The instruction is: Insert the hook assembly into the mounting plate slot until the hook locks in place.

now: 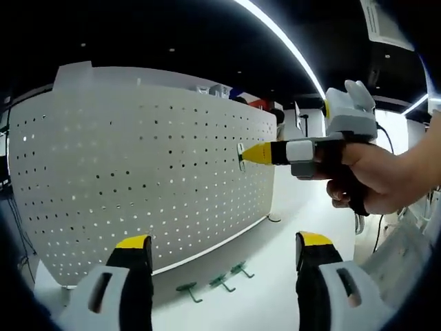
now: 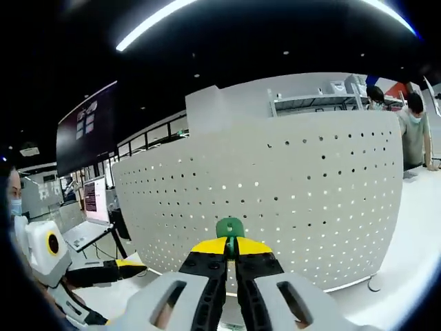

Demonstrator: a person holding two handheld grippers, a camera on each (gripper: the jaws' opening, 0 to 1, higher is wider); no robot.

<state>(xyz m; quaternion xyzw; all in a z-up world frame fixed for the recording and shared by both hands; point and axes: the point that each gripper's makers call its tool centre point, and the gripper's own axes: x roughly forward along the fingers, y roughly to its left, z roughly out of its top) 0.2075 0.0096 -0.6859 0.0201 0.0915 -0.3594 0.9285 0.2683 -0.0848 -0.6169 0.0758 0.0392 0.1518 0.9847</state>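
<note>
White pegboard dotted with a regular grid of small dark holes, some glowing pale. Green hook pinched in the right claw, yellow at the tips, black behind, pale grey body. Same yellow-black-grey on the left claw. Three green hooks lying on the white surface.

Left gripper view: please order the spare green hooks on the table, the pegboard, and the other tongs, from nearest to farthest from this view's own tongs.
1. The spare green hooks, on the white table between the left tongs.
2. The pegboard, upright behind the hooks, on the left.
3. The right tongs, upper right, held in a hand, tips at the pegboard's far end; this rank is less sure.
</note>
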